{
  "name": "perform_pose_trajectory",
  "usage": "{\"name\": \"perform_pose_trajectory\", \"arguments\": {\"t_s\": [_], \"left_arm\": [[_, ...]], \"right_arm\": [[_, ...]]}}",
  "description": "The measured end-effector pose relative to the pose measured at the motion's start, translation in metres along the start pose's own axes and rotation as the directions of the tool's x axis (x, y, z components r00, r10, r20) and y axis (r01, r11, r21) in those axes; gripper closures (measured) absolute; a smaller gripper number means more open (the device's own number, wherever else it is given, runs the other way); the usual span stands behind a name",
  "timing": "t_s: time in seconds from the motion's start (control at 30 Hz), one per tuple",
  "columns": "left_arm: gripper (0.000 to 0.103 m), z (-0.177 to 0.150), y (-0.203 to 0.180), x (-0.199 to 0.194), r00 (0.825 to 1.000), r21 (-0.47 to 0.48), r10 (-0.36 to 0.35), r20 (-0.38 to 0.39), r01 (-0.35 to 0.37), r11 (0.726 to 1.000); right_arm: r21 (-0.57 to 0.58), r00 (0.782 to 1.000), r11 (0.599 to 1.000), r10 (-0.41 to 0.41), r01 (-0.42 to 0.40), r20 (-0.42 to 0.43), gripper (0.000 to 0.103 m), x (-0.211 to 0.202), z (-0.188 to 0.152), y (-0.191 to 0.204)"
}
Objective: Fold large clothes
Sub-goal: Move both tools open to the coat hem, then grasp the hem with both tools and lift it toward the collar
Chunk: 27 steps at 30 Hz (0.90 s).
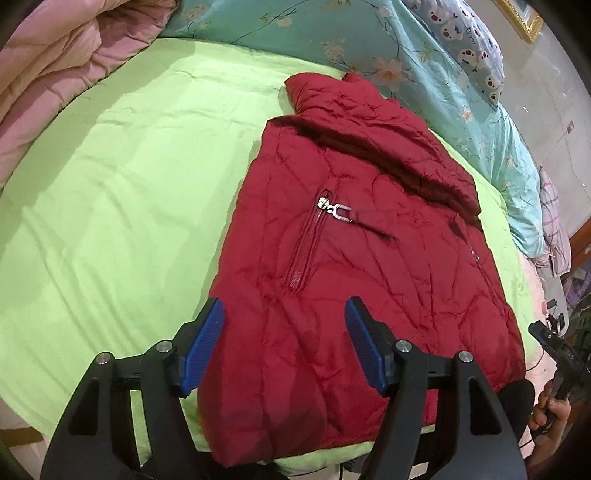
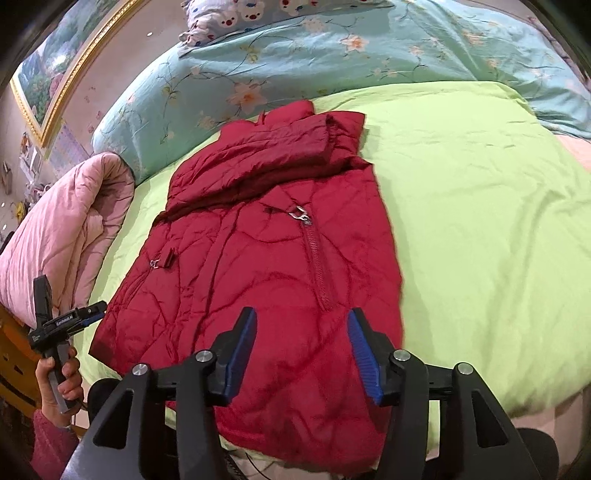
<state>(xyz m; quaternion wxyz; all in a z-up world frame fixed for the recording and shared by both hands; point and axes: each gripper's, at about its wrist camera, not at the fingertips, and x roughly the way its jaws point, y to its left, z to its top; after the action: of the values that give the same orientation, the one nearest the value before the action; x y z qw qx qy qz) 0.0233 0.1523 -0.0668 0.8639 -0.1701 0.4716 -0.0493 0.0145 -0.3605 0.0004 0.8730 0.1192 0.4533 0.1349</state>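
Note:
A dark red padded jacket (image 1: 351, 258) lies flat on the green sheet (image 1: 129, 184), collar at the far end and hem toward me. A sleeve (image 1: 388, 147) is folded across its upper part. A silver zip pull (image 1: 338, 212) lies at the top of a pocket zip. My left gripper (image 1: 284, 343) is open over the hem near the jacket's left edge, with nothing between its blue pads. In the right wrist view the same jacket (image 2: 258, 277) lies below my right gripper (image 2: 301, 347), which is open and empty over the hem near the right edge.
A pink quilt (image 2: 66, 229) is bunched up beside the jacket, and a teal floral duvet (image 2: 332, 48) and a bear-print pillow (image 2: 229, 14) lie beyond the collar. A gold-framed picture (image 2: 48, 74) hangs on the wall. A hand (image 2: 61, 380) grips the other tool's handle at the bed's edge.

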Motion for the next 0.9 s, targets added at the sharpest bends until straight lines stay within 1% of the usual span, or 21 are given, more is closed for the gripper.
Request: {"name": "perform_pose_trajectory", "arguments": {"t_s": [0.03,0.1,0.2,0.33,0.43,0.5,0.57,0.67,0.83,0.87,0.9], "left_arm": [[0.03,-0.001,0.002,-0.001,1.0,-0.005,0.0,-0.002,0.0,1.0],[0.028,-0.003,0.006,-0.001,1.0,-0.022,-0.013,-0.01,0.013,1.0],[0.028,-0.007,0.012,0.003,0.998,-0.05,-0.045,-0.037,0.043,0.998],[0.028,-0.014,0.015,0.006,0.997,-0.067,-0.048,-0.059,0.044,0.997],[0.028,-0.019,0.019,0.007,0.995,-0.093,-0.069,-0.074,0.062,0.994],[0.028,-0.023,0.024,0.009,0.993,-0.111,-0.084,-0.088,0.074,0.991],[0.028,-0.027,0.027,0.012,0.99,-0.124,-0.092,-0.105,0.078,0.989],[0.028,-0.029,0.031,0.014,0.985,-0.145,-0.115,-0.128,0.096,0.985],[0.028,-0.034,0.034,0.019,0.976,-0.156,-0.129,-0.175,0.102,0.982],[0.026,-0.037,0.033,0.02,0.974,-0.154,-0.128,-0.187,0.1,0.983],[0.022,-0.039,0.032,0.02,0.972,-0.152,-0.13,-0.195,0.101,0.983]], "right_arm": [[0.008,1.0,1.0,-0.006,0.006,0.003,0.048,-0.003,-0.002,-0.003],[0.025,1.0,1.0,-0.015,0.015,0.007,0.047,-0.007,-0.006,-0.008],[0.047,1.0,0.999,-0.026,0.025,0.009,0.044,-0.01,-0.011,-0.015],[0.075,1.0,0.997,-0.031,0.031,-0.003,0.041,-0.008,-0.018,-0.022],[0.085,0.999,0.996,-0.031,0.033,-0.025,0.04,-0.003,-0.022,-0.025],[0.086,0.999,0.996,-0.035,0.038,-0.036,0.037,0.0,-0.025,-0.026],[0.102,0.998,0.994,-0.026,0.031,-0.051,0.035,0.003,-0.029,-0.03],[0.134,0.997,0.991,-0.015,0.025,-0.08,0.035,0.01,-0.036,-0.036],[0.173,0.994,0.985,0.018,0.001,-0.107,0.035,0.02,-0.049,-0.04],[0.174,0.993,0.985,0.024,-0.004,-0.111,0.035,0.021,-0.051,-0.04],[0.174,0.993,0.985,0.03,-0.009,-0.118,0.035,0.022,-0.053,-0.039]]}}
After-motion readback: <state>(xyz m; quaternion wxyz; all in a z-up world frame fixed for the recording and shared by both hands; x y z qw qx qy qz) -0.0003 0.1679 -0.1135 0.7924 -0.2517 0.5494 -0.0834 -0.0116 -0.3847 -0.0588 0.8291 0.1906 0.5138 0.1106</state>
